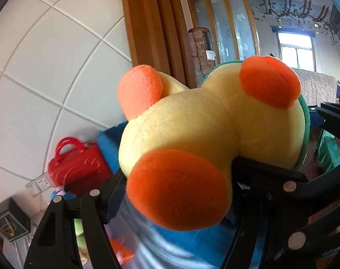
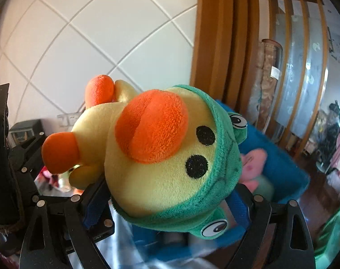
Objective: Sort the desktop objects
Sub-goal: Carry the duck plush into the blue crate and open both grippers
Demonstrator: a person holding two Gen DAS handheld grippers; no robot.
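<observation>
A yellow plush duck [image 1: 192, 121] with orange feet and beak hangs in the air, held between both grippers. My left gripper [image 1: 179, 186] is shut on its body, with a black finger [image 1: 255, 170] pressed in beside an orange foot. In the right wrist view the duck's head [image 2: 170, 157], in a green frog hood, is clamped by my right gripper [image 2: 170, 204], blue pads against the hood on both sides. The left gripper's frame [image 2: 24, 154] shows at the left edge of that view.
A blue fabric bin [image 2: 280, 159] with a pink soft toy [image 2: 253, 163] inside lies below and behind the duck. A red toy suitcase [image 1: 78, 168] and a dark box [image 1: 10, 222] stand by the white tiled wall. A wooden door frame [image 1: 152, 33] rises behind.
</observation>
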